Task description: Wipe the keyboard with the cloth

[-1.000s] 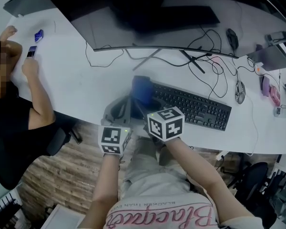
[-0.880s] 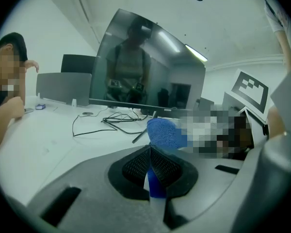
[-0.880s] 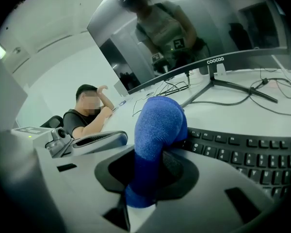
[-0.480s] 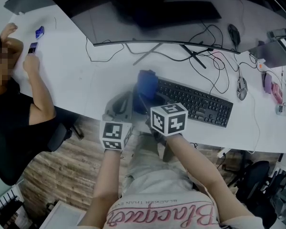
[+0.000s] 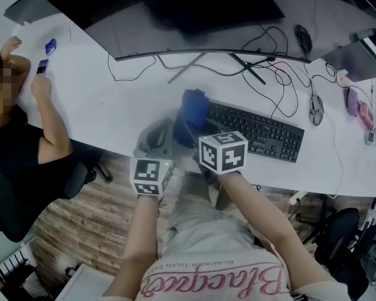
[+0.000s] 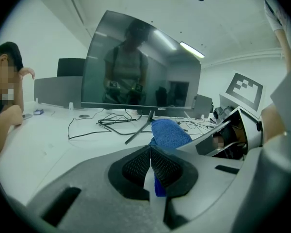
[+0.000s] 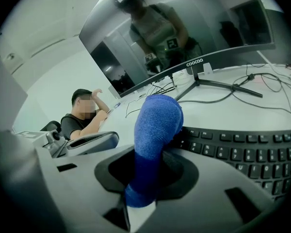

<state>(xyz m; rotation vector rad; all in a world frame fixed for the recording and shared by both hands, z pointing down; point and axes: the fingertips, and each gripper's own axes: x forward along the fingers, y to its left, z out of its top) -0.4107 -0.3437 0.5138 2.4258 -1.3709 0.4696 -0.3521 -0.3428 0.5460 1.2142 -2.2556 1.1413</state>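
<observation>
A black keyboard point(image 5: 263, 133) lies on the white desk point(image 5: 106, 111), in front of the monitor. My right gripper point(image 5: 191, 137) is shut on a blue cloth point(image 5: 193, 111), which bulges up over the keyboard's left end. In the right gripper view the cloth point(image 7: 157, 125) rises from between the jaws of my right gripper point(image 7: 145, 178), with the keys point(image 7: 242, 149) just beyond. My left gripper point(image 5: 156, 138) sits close to the left of the cloth, over the desk's front edge. In its own view my left gripper point(image 6: 150, 161) is shut, pads together, and the cloth point(image 6: 169, 132) lies just ahead.
A wide curved monitor point(image 5: 194, 11) stands behind the keyboard, with loose cables point(image 5: 269, 74) around its stand. A mouse point(image 5: 314, 111) lies to the right of the keyboard. A seated person point(image 5: 25, 124) leans on the desk's left end, near a phone point(image 5: 42, 66).
The head view has shifted slightly. The cloth and both grippers stay at the keyboard's left end, with hardly any movement.
</observation>
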